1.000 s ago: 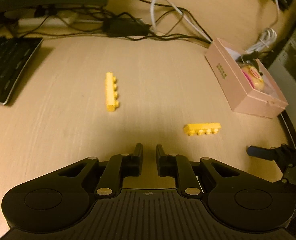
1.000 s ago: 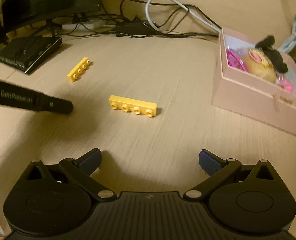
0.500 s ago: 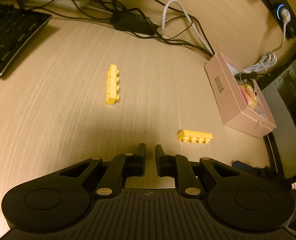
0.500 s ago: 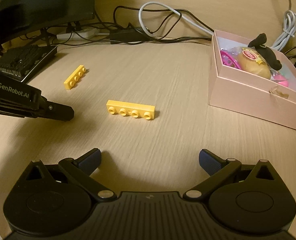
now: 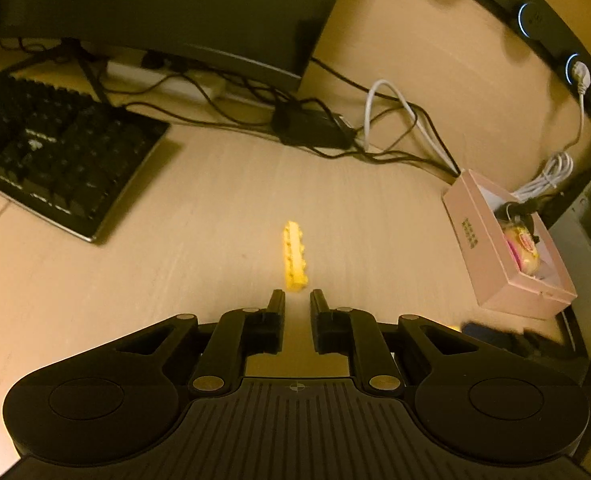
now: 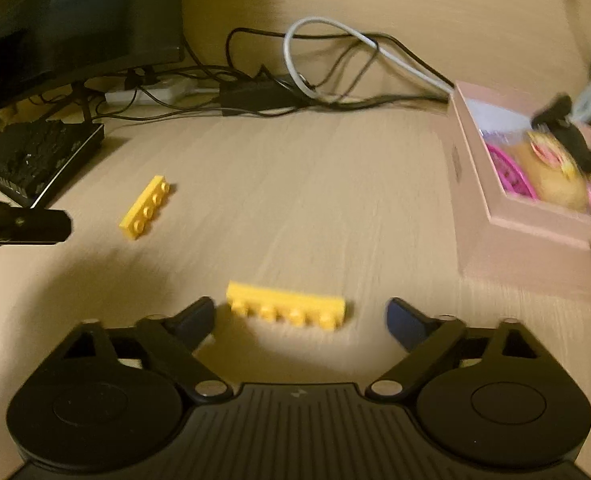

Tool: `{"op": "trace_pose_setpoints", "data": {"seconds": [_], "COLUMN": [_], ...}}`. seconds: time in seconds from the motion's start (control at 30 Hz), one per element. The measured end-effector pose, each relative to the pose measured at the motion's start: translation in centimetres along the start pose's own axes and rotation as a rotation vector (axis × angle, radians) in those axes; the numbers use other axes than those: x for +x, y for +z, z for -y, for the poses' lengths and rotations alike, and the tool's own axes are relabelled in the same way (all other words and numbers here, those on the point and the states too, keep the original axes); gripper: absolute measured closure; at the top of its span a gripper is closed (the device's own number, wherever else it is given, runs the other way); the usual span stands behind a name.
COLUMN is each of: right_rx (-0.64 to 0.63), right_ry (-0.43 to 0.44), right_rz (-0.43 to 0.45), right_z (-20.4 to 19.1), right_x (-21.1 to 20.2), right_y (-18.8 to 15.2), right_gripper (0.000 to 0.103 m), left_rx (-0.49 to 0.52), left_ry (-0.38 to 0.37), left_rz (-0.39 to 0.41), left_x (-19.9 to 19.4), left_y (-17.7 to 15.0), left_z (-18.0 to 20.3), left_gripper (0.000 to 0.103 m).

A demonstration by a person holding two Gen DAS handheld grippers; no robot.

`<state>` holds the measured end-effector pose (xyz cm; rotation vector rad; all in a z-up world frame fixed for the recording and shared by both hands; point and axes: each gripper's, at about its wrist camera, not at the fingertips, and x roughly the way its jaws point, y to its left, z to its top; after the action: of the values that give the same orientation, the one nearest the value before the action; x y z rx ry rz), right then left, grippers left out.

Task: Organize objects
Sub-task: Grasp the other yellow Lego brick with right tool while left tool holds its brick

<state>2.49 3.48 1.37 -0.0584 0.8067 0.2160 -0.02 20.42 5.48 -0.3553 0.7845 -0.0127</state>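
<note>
Left wrist view shows the left hand-held gripper (image 5: pixel 297 300) low over the desk (image 5: pixel 215 216), its two fingers nearly together with only a narrow gap and nothing between them. One yellow brick (image 5: pixel 294 256) lies flat on the desk just ahead of the fingertips, its long side pointing away from them. On the right of this brick, well apart, stands the pink box (image 5: pixel 491 240), open on top, with a round yellow and pink toy inside. On the left of the brick, farther back, lies the black keyboard (image 5: pixel 55 160), and behind it the cables (image 5: pixel 335 136) run along the wall.

Right wrist view shows the right hand-held gripper (image 6: pixel 300 314) released, its fingers spread wide. The second yellow brick (image 6: pixel 285 310) lies flat between the two fingertips, crosswise, close to the left finger and touched by neither. This picture is blurred. The first brick (image 6: pixel 145 207) lies beyond and left of the second one, near the tip of the left hand-held gripper (image 6: pixel 55 227). The pink box (image 6: pixel 515 248) stands right of the second brick.
</note>
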Motion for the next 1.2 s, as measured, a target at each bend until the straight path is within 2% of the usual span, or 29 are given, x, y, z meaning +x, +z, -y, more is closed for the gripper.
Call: {"op": "trace_pose_setpoints", "data": {"seconds": [0.03, 0.07, 0.3, 0.47, 0.8, 0.97, 1.2], "right_rx": [-0.013, -0.026, -0.075, -0.083, -0.078, -0.021, 0.024], "right_ry": [-0.001, 0.004, 0.004, -0.011, -0.068, -0.103, -0.134], "right_rz": [0.0, -0.001, 0.028, 0.048, 0.028, -0.001, 0.007], "right_z": [-0.1, -0.2, 0.1, 0.8, 2.0, 3.5, 4.7], "right_x": [0.1, 0.1, -2.5, -5.0, -7.6, -8.2, -9.8], "right_y": [0.3, 0.5, 0.7, -0.2, -2.9, -3.8, -4.7], "right_gripper": [0.029, 0.042, 0.041, 0.041, 0.041, 0.041, 0.041], "left_rx": [0.008, 0.015, 0.079, 0.097, 0.102, 0.142, 0.204], "left_ry": [0.002, 0.002, 0.029, 0.041, 0.086, 0.12, 0.086], "left_rz": [0.0, -0.001, -0.02, -0.02, -0.072, -0.049, -0.055], "left_x": [0.0, -0.1, 0.2, 1.2, 6.9, 8.1, 8.3], "left_y": [0.0, -0.2, -0.8, 0.1, 3.3, 3.8, 3.3], "left_z": [0.0, -0.1, 0.1, 0.6, 2.5, 3.1, 4.1], "left_gripper": [0.089, 0.089, 0.089, 0.088, 0.085, 0.085, 0.084]}}
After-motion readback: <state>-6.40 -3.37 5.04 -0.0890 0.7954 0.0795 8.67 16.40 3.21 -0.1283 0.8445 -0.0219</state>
